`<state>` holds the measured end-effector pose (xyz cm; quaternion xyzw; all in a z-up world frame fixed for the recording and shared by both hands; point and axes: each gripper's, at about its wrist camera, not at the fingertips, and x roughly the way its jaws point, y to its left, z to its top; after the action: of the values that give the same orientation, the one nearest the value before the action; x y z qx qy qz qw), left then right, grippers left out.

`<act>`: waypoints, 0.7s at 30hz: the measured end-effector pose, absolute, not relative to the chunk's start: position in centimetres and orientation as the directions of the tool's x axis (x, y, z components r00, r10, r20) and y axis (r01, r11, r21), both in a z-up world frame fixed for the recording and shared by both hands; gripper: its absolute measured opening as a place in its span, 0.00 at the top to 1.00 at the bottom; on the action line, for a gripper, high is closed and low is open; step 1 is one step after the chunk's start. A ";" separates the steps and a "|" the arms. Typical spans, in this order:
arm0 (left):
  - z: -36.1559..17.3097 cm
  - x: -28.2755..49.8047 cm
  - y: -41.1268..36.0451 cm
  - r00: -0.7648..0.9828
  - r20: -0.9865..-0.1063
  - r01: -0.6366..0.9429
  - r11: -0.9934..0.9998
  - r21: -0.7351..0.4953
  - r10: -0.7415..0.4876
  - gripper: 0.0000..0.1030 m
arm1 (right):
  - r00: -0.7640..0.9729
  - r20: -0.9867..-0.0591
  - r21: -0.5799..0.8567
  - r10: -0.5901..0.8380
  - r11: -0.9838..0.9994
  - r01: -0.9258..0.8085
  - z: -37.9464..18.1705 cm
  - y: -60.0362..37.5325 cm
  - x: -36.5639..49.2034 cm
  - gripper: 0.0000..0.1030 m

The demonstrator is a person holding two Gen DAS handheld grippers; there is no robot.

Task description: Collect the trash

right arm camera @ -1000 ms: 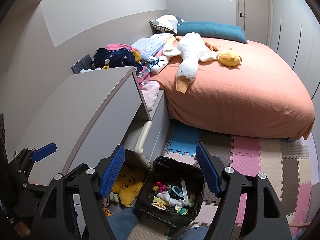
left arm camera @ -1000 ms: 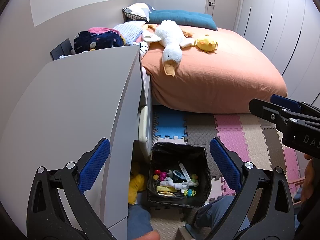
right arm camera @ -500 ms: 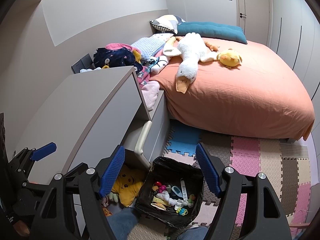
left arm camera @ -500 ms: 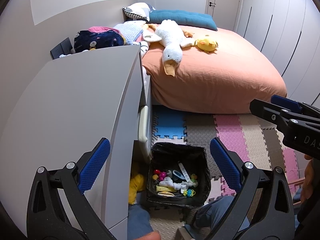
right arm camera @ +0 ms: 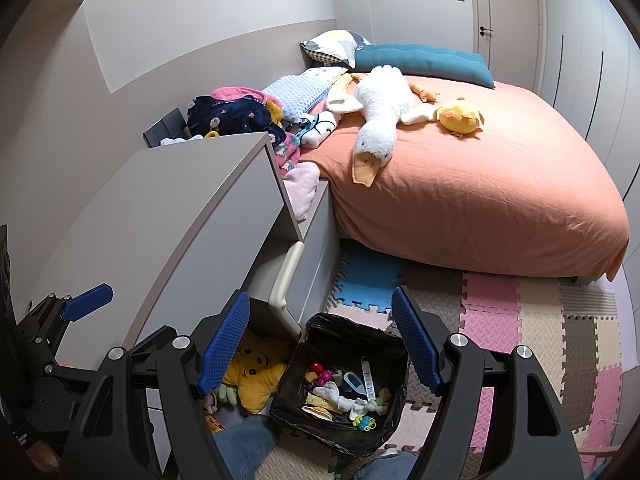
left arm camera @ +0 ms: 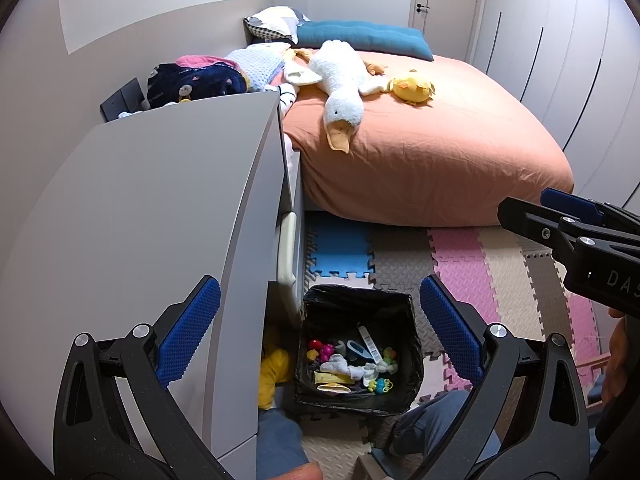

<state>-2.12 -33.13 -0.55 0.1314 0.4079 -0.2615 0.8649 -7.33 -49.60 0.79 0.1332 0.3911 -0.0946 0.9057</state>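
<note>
A black-lined trash bin (left arm camera: 356, 304) stands on the foam floor mat beside the grey desk; it also shows in the right wrist view (right arm camera: 352, 330). It holds several small items: white tissue (left arm camera: 348, 369), wrappers, colourful bits. My left gripper (left arm camera: 320, 332) is open and empty, held high above the bin and the desk edge. My right gripper (right arm camera: 320, 340) is open and empty, also high above the bin. Each gripper shows at the edge of the other's view.
A grey desk top (left arm camera: 152, 208) fills the left, with an open drawer (right arm camera: 286, 276). A yellow plush (right arm camera: 252, 368) lies under the desk. A bed with an orange cover (left arm camera: 432, 148) holds a white goose plush (left arm camera: 340, 76). The person's knees are at the bottom.
</note>
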 end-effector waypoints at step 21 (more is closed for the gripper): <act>-0.6 -2.4 -33.4 0.532 -0.775 0.560 0.828 0.020 -0.341 0.06 | 0.676 -0.734 0.166 -0.068 0.947 0.276 0.7 -49.6 -7.4 0.28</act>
<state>-2.45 -33.37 -0.57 0.1344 0.4079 -0.2604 0.8647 -7.38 -49.62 0.74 0.1327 0.3915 -0.0948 0.9056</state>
